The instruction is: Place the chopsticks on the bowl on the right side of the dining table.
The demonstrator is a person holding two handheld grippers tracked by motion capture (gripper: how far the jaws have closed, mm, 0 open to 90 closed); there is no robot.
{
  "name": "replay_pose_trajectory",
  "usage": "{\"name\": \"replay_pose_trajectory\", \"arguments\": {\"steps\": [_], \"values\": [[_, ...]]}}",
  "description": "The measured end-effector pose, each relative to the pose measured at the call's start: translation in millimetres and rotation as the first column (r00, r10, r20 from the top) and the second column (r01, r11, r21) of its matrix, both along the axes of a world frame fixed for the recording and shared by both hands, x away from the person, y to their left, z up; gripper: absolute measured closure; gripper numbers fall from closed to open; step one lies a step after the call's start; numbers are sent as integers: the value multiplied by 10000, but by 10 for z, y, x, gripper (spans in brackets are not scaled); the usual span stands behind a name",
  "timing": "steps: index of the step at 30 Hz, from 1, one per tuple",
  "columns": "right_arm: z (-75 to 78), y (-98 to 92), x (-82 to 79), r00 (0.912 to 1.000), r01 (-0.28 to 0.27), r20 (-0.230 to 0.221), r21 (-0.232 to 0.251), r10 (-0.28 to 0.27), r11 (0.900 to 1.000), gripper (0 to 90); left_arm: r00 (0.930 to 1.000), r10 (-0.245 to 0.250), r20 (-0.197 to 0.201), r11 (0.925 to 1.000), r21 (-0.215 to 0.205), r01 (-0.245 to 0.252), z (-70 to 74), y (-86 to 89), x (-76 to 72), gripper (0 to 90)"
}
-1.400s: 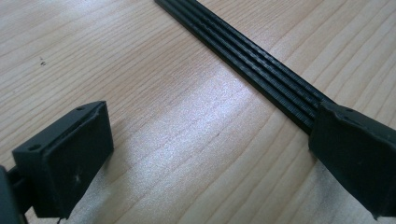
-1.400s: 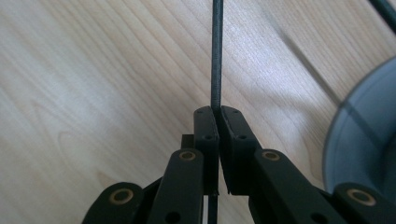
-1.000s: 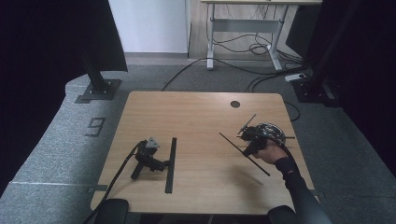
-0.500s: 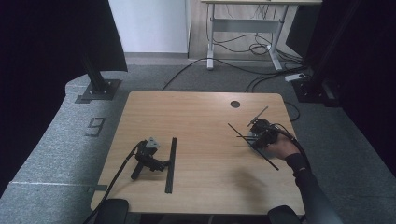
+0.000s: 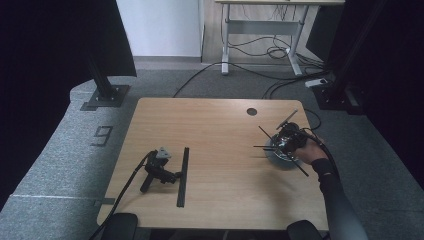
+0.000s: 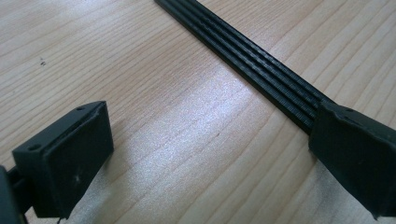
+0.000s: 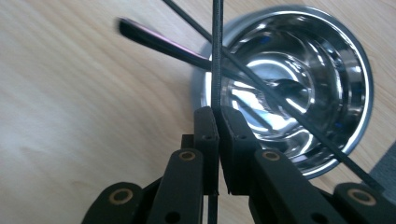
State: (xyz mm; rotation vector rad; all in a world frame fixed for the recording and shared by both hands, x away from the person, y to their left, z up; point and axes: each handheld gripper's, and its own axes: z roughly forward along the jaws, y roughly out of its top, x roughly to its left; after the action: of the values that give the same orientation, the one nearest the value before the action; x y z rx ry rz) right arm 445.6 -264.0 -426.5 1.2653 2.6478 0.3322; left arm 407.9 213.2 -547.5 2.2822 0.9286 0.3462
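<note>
My right gripper (image 5: 287, 141) is held in a hand over the right side of the table, just above a steel bowl (image 5: 278, 157). In the right gripper view its jaws (image 7: 217, 140) are shut on a thin black strip (image 7: 216, 56) seen edge-on. A dark spoon handle (image 7: 159, 41) leans out of the bowl (image 7: 327, 60), and a thin black rod (image 7: 299, 119) crosses over it. My left gripper (image 5: 172, 176) lies on the table with no hand on it. Its jaws (image 6: 205, 158) are open beside a flat ribbed black strip (image 6: 252, 70), which lies lengthwise on the wood (image 5: 182, 175).
The wooden table (image 5: 215, 130) has a round cable hole (image 5: 251, 111) near its far edge. The left gripper's cable (image 5: 125, 187) runs off the near-left edge. Grey carpet surrounds the table, and another desk with cables (image 5: 260, 25) stands behind it.
The right hand has shifted a little to the right and toward the far edge, carrying its strip with it. The left gripper and the strip beside it have not moved.
</note>
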Motion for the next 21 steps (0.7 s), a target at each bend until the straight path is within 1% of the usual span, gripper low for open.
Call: {"name": "replay_pose_trajectory", "arguments": {"steps": [3,4,5,8,11,15,19,21], "values": [[-87,-47,56,9999,103,4,-92,-103,9999,854,10000,1,-1,10000,-5,-1,0,0,0,0],[-87,-47,56,9999,103,4,-92,-103,9999,854,10000,2,-1,10000,-4,-2,0,0,0,0],[-138,-65,82,9999,159,-24,-141,-160,9998,854,10000,4,0,10000,-8,-4,0,0,0,0],[-180,-83,104,9998,197,-41,-92,-197,9998,854,10000,34,-5,10000,-43,-34,-2,-3,-2,0],[-255,-116,130,9996,276,-27,-55,-276,9996,853,10000,23,2,10000,-36,-23,-2,-2,-1,0],[-297,-131,133,9995,311,58,-79,-311,9995,853,10000,26,3,10000,-38,-26,-2,-2,-1,0],[-365,-165,147,9992,387,132,41,-387,9992,852,10000,24,3,10000,-36,-24,-2,-2,-1,0],[-374,-166,148,9992,384,139,41,-384,9993,852,10000,25,3,10000,-38,-25,-2,-2,-1,0]]}}
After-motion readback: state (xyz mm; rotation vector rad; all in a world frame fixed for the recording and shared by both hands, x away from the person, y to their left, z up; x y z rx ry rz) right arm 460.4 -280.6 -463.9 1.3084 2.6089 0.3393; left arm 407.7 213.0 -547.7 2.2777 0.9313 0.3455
